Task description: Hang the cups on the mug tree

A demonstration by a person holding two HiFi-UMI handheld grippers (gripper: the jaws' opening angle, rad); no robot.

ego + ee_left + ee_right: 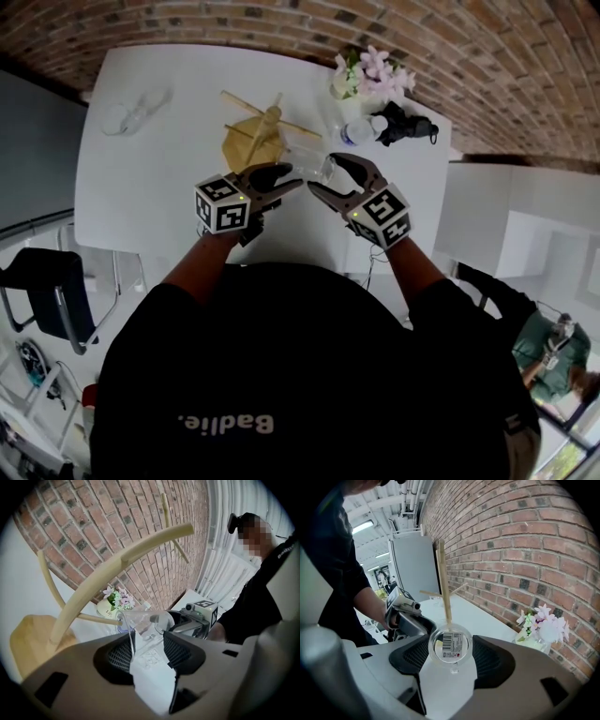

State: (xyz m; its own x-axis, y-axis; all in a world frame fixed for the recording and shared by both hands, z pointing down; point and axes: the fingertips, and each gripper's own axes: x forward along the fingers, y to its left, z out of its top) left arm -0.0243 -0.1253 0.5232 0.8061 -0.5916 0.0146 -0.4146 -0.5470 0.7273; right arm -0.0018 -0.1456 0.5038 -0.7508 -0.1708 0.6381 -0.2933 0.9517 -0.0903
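A clear plastic cup [314, 169] hangs on its side above the white table [150, 187], between my two grippers. My right gripper [450, 654] is shut on the cup [450, 645] near its base, whose barcode label faces the right gripper view. My left gripper [146, 641] is open. The cup's rim [140, 619] lies between its fingers, close to the left pad, and they do not press on it. In the head view the left gripper [281, 178] and right gripper [330, 178] meet tip to tip just in front of the wooden mug tree [258, 131].
A second clear cup [131, 112] lies at the table's far left. A vase of pink flowers [367, 77], a small bottle [361, 129] and a black object [408, 124] stand at the back right by the brick wall. A dark chair [47, 281] is at the left.
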